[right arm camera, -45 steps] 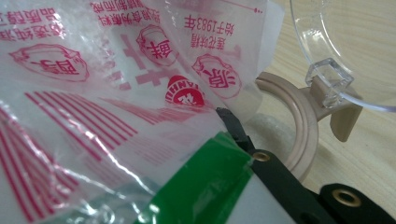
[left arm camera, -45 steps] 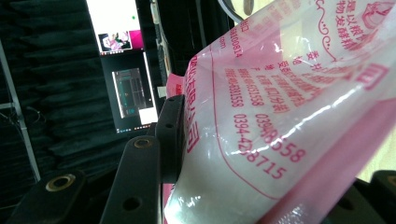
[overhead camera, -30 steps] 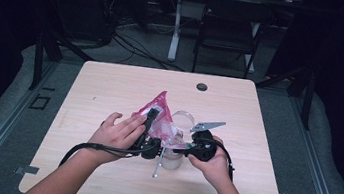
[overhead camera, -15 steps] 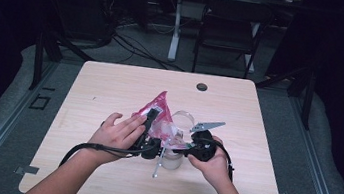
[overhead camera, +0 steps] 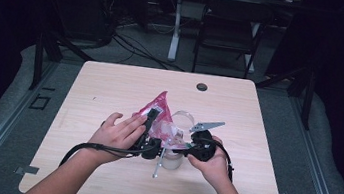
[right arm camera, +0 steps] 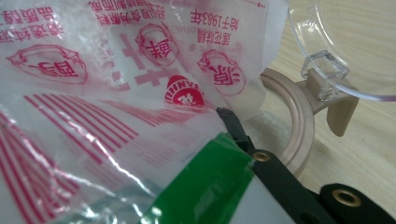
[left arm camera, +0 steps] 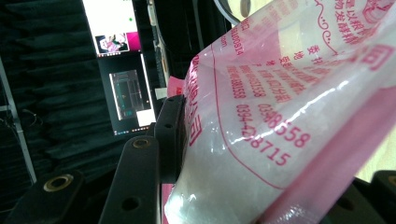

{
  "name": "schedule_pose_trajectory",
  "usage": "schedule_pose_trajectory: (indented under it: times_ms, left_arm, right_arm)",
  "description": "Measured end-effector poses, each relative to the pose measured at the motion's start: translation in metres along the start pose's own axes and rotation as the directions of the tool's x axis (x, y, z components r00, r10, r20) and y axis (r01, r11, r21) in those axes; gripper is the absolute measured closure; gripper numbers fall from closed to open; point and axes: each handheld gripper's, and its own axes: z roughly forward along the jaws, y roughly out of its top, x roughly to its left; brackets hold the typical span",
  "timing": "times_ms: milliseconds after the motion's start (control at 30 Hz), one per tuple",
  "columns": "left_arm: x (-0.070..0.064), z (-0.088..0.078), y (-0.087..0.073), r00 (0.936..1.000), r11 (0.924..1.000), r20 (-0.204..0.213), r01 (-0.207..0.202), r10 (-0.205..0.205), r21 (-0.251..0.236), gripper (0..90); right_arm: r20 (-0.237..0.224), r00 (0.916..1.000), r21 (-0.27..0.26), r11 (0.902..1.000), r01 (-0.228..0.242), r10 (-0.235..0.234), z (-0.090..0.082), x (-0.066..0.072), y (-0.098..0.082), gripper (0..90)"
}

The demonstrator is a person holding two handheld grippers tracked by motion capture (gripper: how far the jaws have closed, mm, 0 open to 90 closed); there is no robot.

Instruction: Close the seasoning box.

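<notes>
A pink and clear plastic bag [overhead camera: 160, 103] with red print stands tilted over the middle of the table. My left gripper [overhead camera: 152, 115] points away from me and is shut on the bag's lower part; in the left gripper view the bag [left arm camera: 289, 107] bulges between the jaws and the left pad [left arm camera: 172, 140] presses into it. My right gripper [overhead camera: 176, 142] comes in from the right and is shut on the bag's edge [right arm camera: 140, 93], its black fingertip [right arm camera: 229, 119] pinching the film. A clear jar [overhead camera: 172, 158] with a hinged clear lid [right arm camera: 345, 42] and a beige ring [right arm camera: 299, 133] sits just below the bag.
A thin metal utensil [overhead camera: 156, 168] lies on the wooden table [overhead camera: 111, 84] in front of the jar. A small black round cap [overhead camera: 202, 87] is set near the far edge. A chair [overhead camera: 229, 29] and cables stand beyond the table.
</notes>
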Motion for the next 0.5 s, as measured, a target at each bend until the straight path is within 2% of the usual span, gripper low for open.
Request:
schedule_pose_trajectory:
  times_ms: [100,200,500]
  left_arm:
    - [0.0004,0.0001,0.0003,1.0,1.0,-0.002,-0.002,0.002,0.0,63.1]
    - [0.0005,0.0008,0.0002,0.9999,1.0,0.015,-0.002,0.002,0.004,62.9]
    - [0.001,0.0015,-0.0005,0.9999,0.9999,0.017,-0.001,0.001,0.01,62.9]
  right_arm:
    - [0.001,1.0,-0.001,1.0,-0.001,0.001,0.0002,0.0001,0.0001,90.0]
    - [-0.004,1.0,0.0,1.0,-0.003,0.003,0.0014,-0.0001,0.0003,90.0]
    - [-0.001,1.0,0.002,1.0,0.0,0.0,0.001,0.0006,0.0008,90.0]
